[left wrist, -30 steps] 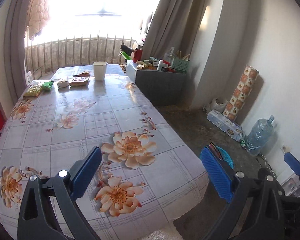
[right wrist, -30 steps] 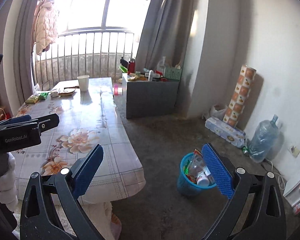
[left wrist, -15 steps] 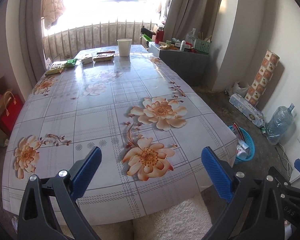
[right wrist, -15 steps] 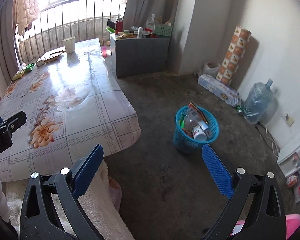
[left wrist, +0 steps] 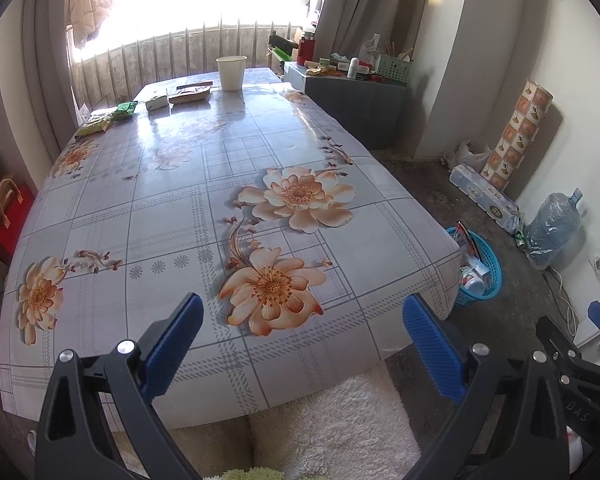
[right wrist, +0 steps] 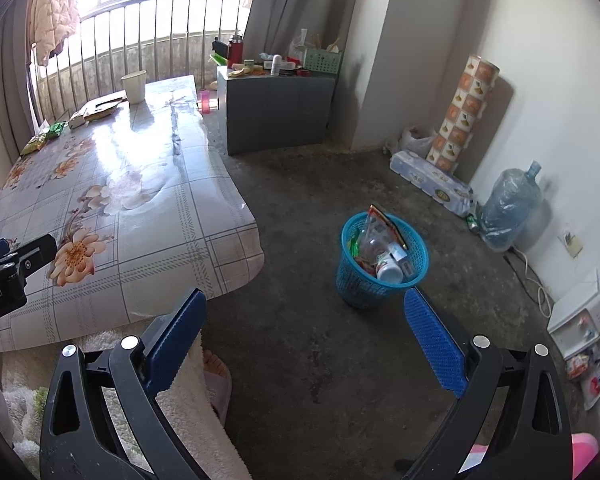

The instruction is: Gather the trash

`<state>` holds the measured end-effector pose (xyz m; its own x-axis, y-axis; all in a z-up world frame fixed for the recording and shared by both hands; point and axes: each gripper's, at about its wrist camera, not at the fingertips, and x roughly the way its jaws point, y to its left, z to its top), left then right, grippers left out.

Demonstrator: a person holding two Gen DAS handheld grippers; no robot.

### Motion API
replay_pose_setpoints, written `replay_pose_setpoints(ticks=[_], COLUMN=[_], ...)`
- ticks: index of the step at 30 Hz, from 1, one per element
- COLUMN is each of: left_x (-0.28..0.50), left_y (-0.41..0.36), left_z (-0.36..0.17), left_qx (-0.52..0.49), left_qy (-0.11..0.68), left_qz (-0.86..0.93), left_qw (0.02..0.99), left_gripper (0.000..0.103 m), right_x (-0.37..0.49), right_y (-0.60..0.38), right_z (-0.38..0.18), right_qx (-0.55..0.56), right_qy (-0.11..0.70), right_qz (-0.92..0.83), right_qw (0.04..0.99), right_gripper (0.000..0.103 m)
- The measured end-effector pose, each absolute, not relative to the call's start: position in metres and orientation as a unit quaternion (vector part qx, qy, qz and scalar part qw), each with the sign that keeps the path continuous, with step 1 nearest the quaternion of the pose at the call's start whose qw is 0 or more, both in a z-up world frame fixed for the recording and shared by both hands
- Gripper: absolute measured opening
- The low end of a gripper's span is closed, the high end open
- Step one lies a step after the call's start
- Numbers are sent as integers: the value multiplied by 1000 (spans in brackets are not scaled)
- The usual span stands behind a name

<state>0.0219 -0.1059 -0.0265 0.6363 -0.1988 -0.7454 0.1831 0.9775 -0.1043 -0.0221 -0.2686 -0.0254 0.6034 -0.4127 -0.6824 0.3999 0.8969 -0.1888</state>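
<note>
Trash: green and yellow snack wrappers (left wrist: 107, 120), far-left on the floral-clothed table (left wrist: 172, 208) | white paper cup (left wrist: 231, 73), far end | left tool (left wrist: 300, 330) released, empty, facing them | blue mesh basket (right wrist: 383, 259), floor right, part-filled | right tool (right wrist: 302, 322) released, empty, aimed toward it

The left wrist view looks from above the near end of the flower-patterned, glossy tablecloth surface (left wrist: 204, 184), down its length toward the bright barred window (left wrist: 188, 52), with its blue-padded jaws low in the frame. The right wrist view sits further right, over the grey concrete floor (right wrist: 312, 184), facing the same way. Both take in the surface, the white paper cup (left wrist: 231, 73) at its far end, the grey cabinet (right wrist: 278, 110) and the blue plastic mesh basket (right wrist: 360, 284), nearer in the right view.
</note>
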Motion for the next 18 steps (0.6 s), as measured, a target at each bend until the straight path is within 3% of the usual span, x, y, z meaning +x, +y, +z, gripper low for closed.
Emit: replay_pose_setpoints(ticks=[18], left_x=[21], left_y=[-106], left_z=[-16], left_qx=[-3], left_qy=[404], left_qz=[-97], left_qw=[909], left_gripper=[98], right_x=[-20], right_y=[-259], right_z=[-19], right_qx=[-21], right_qy=[381], right_qz=[-203], right_qw=[902], right_gripper=[95])
